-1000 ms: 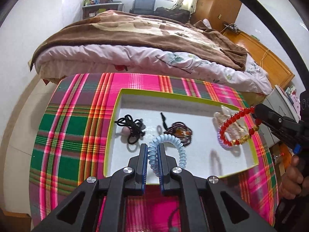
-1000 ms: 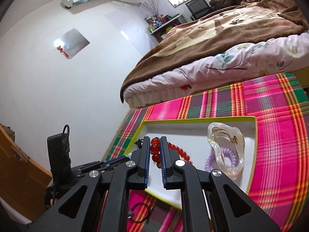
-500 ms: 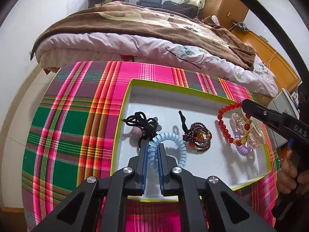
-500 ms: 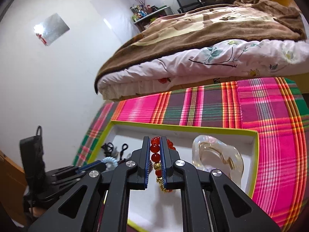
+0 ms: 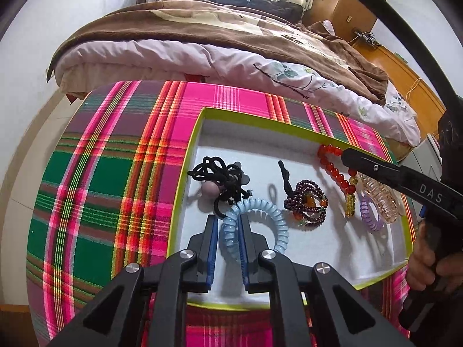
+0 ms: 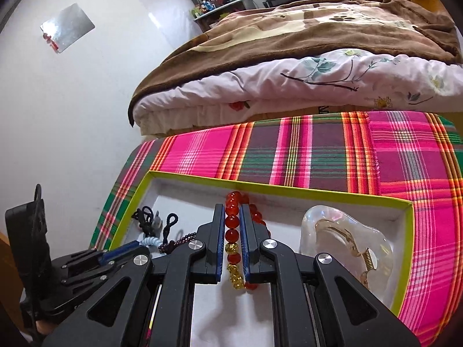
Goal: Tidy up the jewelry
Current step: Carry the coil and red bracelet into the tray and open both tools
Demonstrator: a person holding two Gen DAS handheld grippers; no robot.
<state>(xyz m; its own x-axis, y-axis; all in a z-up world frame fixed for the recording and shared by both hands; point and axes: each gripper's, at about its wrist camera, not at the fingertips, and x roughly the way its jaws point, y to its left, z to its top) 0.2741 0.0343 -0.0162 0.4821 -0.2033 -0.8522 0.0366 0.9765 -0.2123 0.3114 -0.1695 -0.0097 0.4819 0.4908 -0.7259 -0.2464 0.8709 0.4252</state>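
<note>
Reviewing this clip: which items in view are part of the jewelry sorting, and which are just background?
Part of the job:
- white tray
- blue coil hair tie in left gripper
- red bead bracelet in right gripper
- dark bead bracelet
- black cord
- purple coil tie
- clear hair claw

Lying about:
- plaid cloth
- bed

Right gripper point(image 6: 232, 225) jaws clamp red bead bracelet point(image 6: 232, 222) over tray point(image 6: 318, 192).
</note>
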